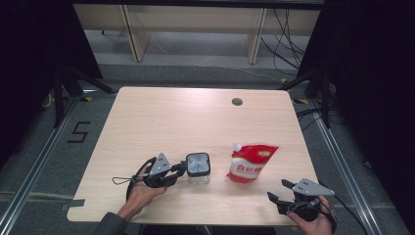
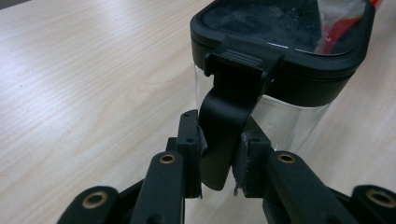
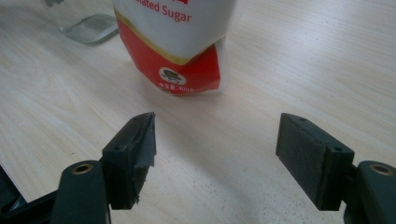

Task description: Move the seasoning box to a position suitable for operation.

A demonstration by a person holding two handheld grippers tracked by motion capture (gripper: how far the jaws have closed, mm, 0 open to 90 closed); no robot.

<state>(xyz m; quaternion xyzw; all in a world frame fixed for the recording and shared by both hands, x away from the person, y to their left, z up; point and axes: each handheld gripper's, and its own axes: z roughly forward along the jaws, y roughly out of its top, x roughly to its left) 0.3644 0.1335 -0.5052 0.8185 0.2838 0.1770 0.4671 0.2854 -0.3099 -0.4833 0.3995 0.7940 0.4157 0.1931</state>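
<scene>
Wooden table [image 1: 147,122]: sugar pouch [image 1: 250,163] flat, spout [image 1: 236,146] far-left.

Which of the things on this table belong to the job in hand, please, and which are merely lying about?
In the job:
clear container, its black latch clamped in the left gripper
sugar pouch, ahead of the open right gripper

Lying about:
nothing else on the table

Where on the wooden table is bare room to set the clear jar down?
The far half of the light wooden table, up to the round cable hole, is bare. So is the left edge. Crowded: the strip between the clear black-lidded jar, held by the left gripper, and the red-and-white sugar pouch.
</scene>
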